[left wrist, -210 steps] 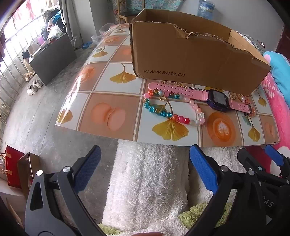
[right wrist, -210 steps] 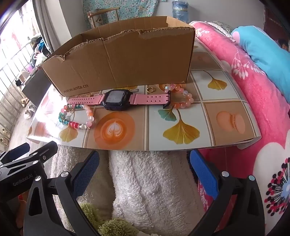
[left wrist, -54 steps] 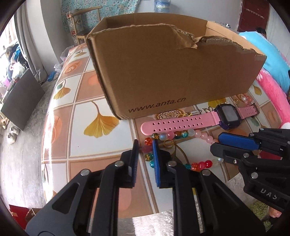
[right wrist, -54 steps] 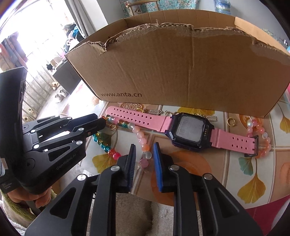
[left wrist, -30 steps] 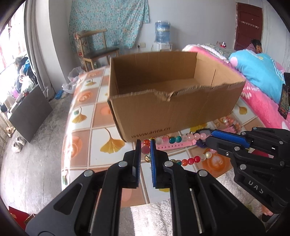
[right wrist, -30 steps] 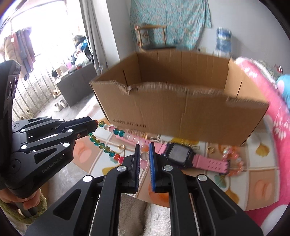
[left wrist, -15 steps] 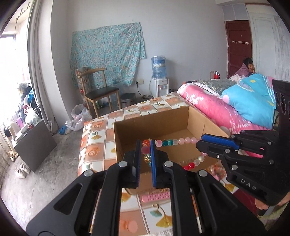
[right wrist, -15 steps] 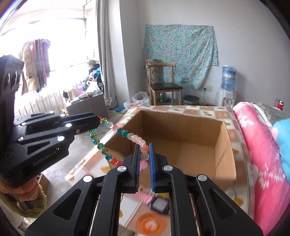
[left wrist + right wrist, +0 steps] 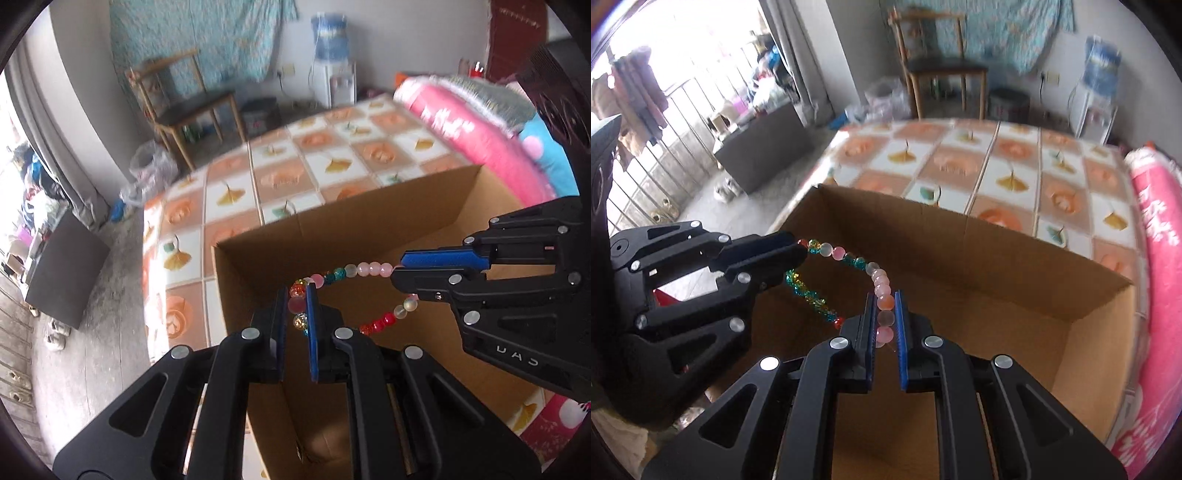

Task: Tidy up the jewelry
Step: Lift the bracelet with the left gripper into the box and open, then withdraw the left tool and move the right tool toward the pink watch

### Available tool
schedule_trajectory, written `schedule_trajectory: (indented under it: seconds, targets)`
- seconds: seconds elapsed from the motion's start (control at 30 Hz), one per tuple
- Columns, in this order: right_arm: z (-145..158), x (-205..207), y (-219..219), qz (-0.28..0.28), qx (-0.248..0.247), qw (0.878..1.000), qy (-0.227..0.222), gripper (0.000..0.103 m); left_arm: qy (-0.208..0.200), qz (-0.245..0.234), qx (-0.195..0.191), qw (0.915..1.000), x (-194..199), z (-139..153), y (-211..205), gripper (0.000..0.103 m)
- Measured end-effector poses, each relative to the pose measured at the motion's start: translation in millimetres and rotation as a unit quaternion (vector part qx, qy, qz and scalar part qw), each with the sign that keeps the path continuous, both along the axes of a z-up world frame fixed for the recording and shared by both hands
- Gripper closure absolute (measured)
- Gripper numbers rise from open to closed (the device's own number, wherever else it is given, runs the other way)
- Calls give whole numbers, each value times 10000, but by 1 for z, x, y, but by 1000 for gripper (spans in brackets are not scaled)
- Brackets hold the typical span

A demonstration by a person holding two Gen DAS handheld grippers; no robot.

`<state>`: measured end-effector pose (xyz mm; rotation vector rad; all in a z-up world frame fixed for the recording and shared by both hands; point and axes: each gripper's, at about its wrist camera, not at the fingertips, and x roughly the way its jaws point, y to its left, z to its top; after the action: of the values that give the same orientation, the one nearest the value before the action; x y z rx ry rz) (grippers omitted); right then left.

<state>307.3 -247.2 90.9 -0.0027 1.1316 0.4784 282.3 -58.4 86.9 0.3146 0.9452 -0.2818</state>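
Note:
A bead bracelet [image 9: 354, 268] with pink, teal, red and clear beads hangs stretched between both grippers over the open cardboard box [image 9: 369, 221]. My left gripper [image 9: 296, 303] is shut on one end of the bracelet. My right gripper [image 9: 885, 314] is shut on the other side of the bracelet [image 9: 849, 258], on its pale pink beads. In the left wrist view the right gripper [image 9: 397, 271] comes in from the right; in the right wrist view the left gripper [image 9: 798, 251] comes in from the left. The inside of the box [image 9: 1015, 295] shows bare cardboard. The watch and other jewelry are out of view.
The box stands on a table with a ginkgo-leaf tile cloth [image 9: 997, 166]. A pink quilt [image 9: 461, 129] lies to the right. A wooden chair [image 9: 184, 92], a water dispenser [image 9: 332, 55] and a dark low cabinet [image 9: 62, 266] stand beyond on the floor.
Both grippers have carried the bracelet forward and lower, from above the box front to over its open inside. The view now tilts down into the box.

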Motion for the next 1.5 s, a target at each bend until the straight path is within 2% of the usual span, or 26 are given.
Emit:
schedule_trajectory:
  seconds: [0.13, 0.3, 0.37, 0.43, 0.47, 0.57, 0.67, 0.7, 0.73, 0.77, 0.83, 0.87, 0.97, 1.07, 1.13, 1.2, 1.27, 1.3, 1.37, 1.43, 1.5]
  targets:
    - [-26, 32, 5, -8, 7, 9982, 592, 93, 309, 32, 410, 9987, 28, -25, -5, 94]
    - [-53, 56, 7, 58, 180, 9913, 1305, 92, 614, 131, 533, 9966, 42, -41, -4, 94]
    - [-56, 58, 9, 68, 117, 9909, 1341, 89, 634, 162, 545, 9964, 47, -42, -3, 93]
    - [-55, 60, 8, 58, 55, 9928, 1199, 78, 562, 200, 530, 9968, 46, -40, -1, 84]
    - [-50, 57, 8, 41, 13, 9946, 1040, 75, 521, 209, 530, 9970, 44, -38, 0, 75]
    - [-34, 51, 3, 36, 32, 9975, 705, 73, 363, 214, 444, 9981, 36, -27, 2, 69]
    - [3, 25, -8, -82, 112, 9998, 107, 72, 59, 204, 213, 9995, 19, -3, 9, 55]
    - [15, 15, -12, -102, 133, 9998, -92, 68, -128, 169, 76, 9997, 7, 9, 14, 46]
    - [30, 3, -17, -127, 177, 9990, -385, 62, -316, 155, -15, 9994, -6, 21, 18, 42]
    - [50, -20, -24, -163, 271, 9962, -813, 59, -492, 137, -100, 9986, -18, 32, 22, 36]
    - [75, -57, -36, -189, 442, 9891, -1394, 48, -827, 49, -263, 9962, -50, 54, 31, 26]
    - [85, -79, -41, -183, 566, 9842, -1669, 46, -959, 16, -341, 9948, -66, 62, 35, 19]
    - [96, -138, -58, -160, 881, 9736, -2100, 39, -1150, -108, -518, 9920, -112, 73, 44, 14]
    - [79, -187, -69, -236, 1053, 9707, -2146, 36, -1122, -117, -550, 9921, -154, 62, 49, 12]
    - [60, -209, -71, -312, 963, 9731, -2071, 35, -1070, 36, -487, 9931, -175, 44, 50, 12]
    - [31, -231, -71, -497, 775, 9786, -1840, 35, -943, 201, -321, 9948, -187, 19, 49, 12]
    - [-3, -242, -70, -566, 692, 9862, -1396, 35, -773, 426, -135, 9960, -195, -11, 48, 12]
    - [-26, -249, -67, -627, 538, 9908, -1074, 35, -626, 539, -61, 9966, -196, -26, 47, 12]
    - [-55, -259, -63, -718, 278, 9946, -690, 35, -205, 700, -61, 9973, -195, -60, 48, 12]
    - [-69, -265, -60, -780, 188, 9954, -523, 35, 70, 891, 72, 9960, -197, -86, 51, 12]
    - [-77, -271, -57, -787, 89, 9953, -561, 35, 188, 938, 143, 9953, -197, -101, 52, 12]
